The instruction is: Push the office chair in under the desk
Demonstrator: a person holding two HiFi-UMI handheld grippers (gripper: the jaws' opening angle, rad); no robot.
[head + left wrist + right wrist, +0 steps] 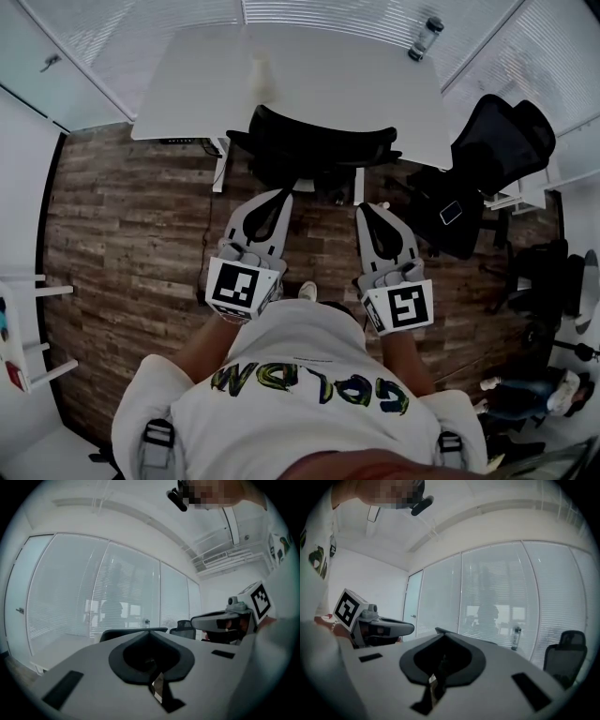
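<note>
The office chair [319,145] is found at the near edge of the white desk [187,84]. Its seat is tucked beneath the desktop, and its black backrest stands just in front of the desk edge.

The left gripper [286,194] is held level and pointed at the left part of the backrest. Its jaws are seen pressed together in the left gripper view, with nothing between them. The right gripper [364,208] is held level beside it, pointed toward the right part of the backrest. Its jaws are likewise brought together, and nothing is held. Both tips are noted near the backrest, but contact with it cannot be confirmed from any view.

A clear bottle [424,39] is observed upright at the far right corner of the desk. A second black chair [497,145] is recorded to the right of the desk, well apart from the first. The wood-plank floor [122,225] is visible on the left.
</note>
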